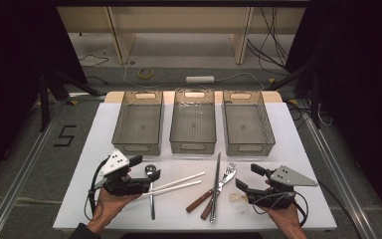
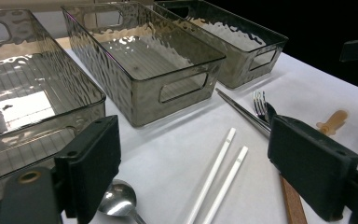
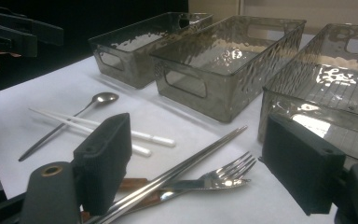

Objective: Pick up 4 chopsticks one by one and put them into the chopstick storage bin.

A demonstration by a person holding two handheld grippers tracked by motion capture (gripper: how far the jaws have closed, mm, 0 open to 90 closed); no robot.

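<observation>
On the white bench [image 1: 104,124] three smoked, dimpled plastic bins stand in a row along the far edge: the left bin [image 1: 138,123], the middle bin [image 1: 193,122] and the right bin [image 1: 248,123], just beside one another and apart. The left claw [image 1: 146,168] hangs near the front left corner with its jaws wide and nothing between them; in the left gripper view its two black pads frame a metal spoon [image 2: 120,199], whose bowl sits just under the left pad with the handle cut off by the bottom edge. A pair of white chopsticks [image 1: 179,182] lies slanted just right of that claw, their near ends hidden behind it in the high view. The right claw [image 1: 251,178] hangs near the front right corner, jaws equally wide and holding nothing. Between the two claws, towards the front edge, metal chopsticks [image 1: 216,185] cross a wood-handled fork [image 1: 218,188]; in the right gripper view the left pad covers part of the wooden handle. A small pale translucent object [image 1: 235,197] lies just beside the right claw, too blurred to name.
</observation>
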